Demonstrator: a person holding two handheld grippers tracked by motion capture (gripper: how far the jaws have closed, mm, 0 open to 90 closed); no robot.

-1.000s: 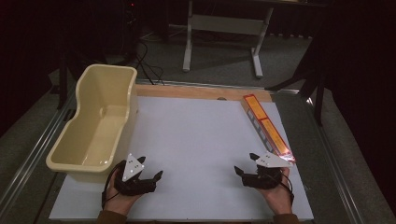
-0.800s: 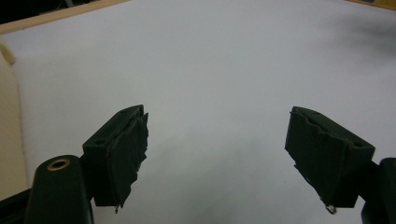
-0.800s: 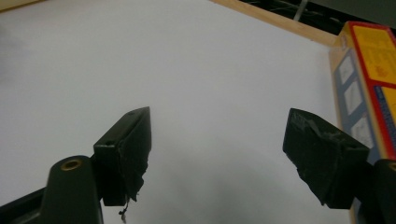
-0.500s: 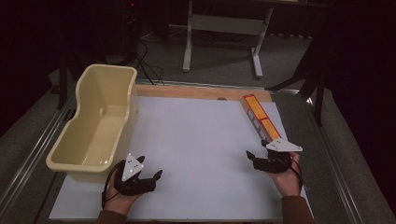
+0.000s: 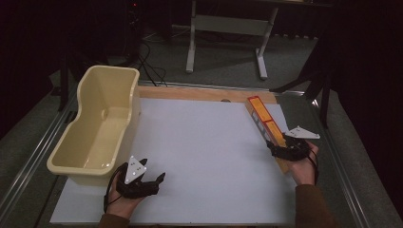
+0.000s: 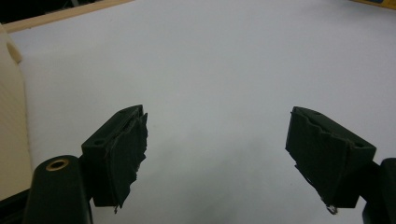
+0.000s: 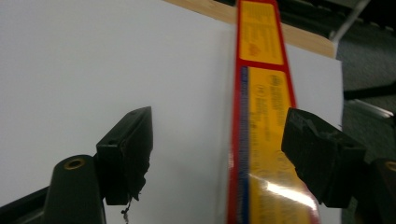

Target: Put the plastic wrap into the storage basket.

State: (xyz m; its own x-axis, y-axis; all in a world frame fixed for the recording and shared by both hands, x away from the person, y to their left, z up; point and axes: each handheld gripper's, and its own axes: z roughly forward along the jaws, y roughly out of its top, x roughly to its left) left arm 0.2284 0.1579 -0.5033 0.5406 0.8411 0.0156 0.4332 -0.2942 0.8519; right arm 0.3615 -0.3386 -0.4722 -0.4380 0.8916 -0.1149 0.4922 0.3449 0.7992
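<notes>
Your left gripper [image 5: 151, 183] sits released on the white tabletop [image 5: 204, 142] beside the cream tub [image 5: 97, 128], jaws wide apart over bare surface. Your right gripper [image 5: 280, 151] is also released, jaws straddling the long yellow-red box [image 7: 261, 93] at the tabletop's right edge, not gripping it.

This looks like a lab or test room, dim outside the lit work area. A white sheet [image 5: 204, 156] covers a wood-edged table [image 5: 199, 93] set in metal rails [image 5: 28, 164]. Behind it, cables [image 5: 149, 66] trail across grey carpet beside a metal stand's legs [image 5: 228, 42].
</notes>
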